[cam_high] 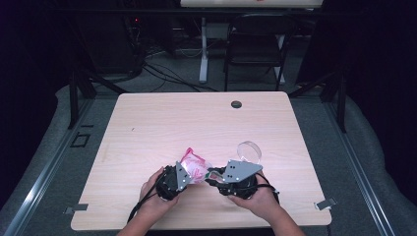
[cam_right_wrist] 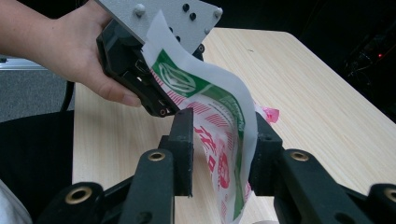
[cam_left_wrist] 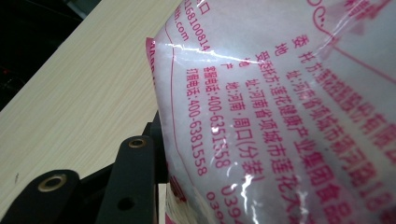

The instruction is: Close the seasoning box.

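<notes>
A white plastic bag with pink print is held up between both grippers near the table's front edge. My left gripper is shut on one end of it. In the left gripper view the bag looms close and presses against one black finger. My right gripper points left at it. In the right gripper view the bag, here with green and red print, curves down between the right gripper pads and touches both. The left gripper clamps its upper end.
A clear round lid lies on the wooden table just beyond the right gripper. A dark grommet sits near the far edge. A folding chair and cables stand on the floor behind the table.
</notes>
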A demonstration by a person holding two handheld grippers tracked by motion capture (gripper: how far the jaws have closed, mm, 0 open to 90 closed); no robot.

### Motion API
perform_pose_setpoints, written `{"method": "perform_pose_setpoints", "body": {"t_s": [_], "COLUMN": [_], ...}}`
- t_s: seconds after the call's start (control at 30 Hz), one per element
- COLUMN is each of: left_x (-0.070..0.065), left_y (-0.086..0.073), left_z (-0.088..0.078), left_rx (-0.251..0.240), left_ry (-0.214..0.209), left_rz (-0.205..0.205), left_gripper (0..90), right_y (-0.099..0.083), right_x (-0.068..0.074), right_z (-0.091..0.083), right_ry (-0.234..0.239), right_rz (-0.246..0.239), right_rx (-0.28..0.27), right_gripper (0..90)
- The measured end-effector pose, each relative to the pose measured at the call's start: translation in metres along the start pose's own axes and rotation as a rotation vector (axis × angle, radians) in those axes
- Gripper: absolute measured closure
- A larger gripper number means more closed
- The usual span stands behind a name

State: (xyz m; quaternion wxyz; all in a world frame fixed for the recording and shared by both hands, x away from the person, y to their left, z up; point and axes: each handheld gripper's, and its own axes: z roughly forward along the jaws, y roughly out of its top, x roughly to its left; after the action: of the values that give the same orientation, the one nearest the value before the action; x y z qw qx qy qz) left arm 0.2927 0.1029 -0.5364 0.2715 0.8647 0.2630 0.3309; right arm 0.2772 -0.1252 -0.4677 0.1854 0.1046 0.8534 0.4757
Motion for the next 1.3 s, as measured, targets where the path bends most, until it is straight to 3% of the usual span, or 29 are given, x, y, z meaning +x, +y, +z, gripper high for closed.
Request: {"method": "perform_pose_setpoints", "body": {"t_s": [0.3,0.83,1.3], "left_x": [0.002,0.006,0.006], "left_y": [0.007,0.016,0.021], "left_z": [0.001,0.003,0.002], "left_rx": [0.004,-0.002,-0.008], "left_ry": [0.002,0.028,0.062], "left_rz": [0.025,0.051,0.095], "left_gripper": [59.9,60.1,60.2], "right_y": [0.001,-0.002,-0.006], "right_x": [-0.001,-0.007,-0.009], "right_z": [-0.004,-0.011,-0.014], "right_ry": [-0.004,0.016,0.032], "right_rz": [0.000,0.041,0.086], "right_rx": [0.001,-0.002,0.003], "right_gripper": [69.9,89.2,90.0]}}
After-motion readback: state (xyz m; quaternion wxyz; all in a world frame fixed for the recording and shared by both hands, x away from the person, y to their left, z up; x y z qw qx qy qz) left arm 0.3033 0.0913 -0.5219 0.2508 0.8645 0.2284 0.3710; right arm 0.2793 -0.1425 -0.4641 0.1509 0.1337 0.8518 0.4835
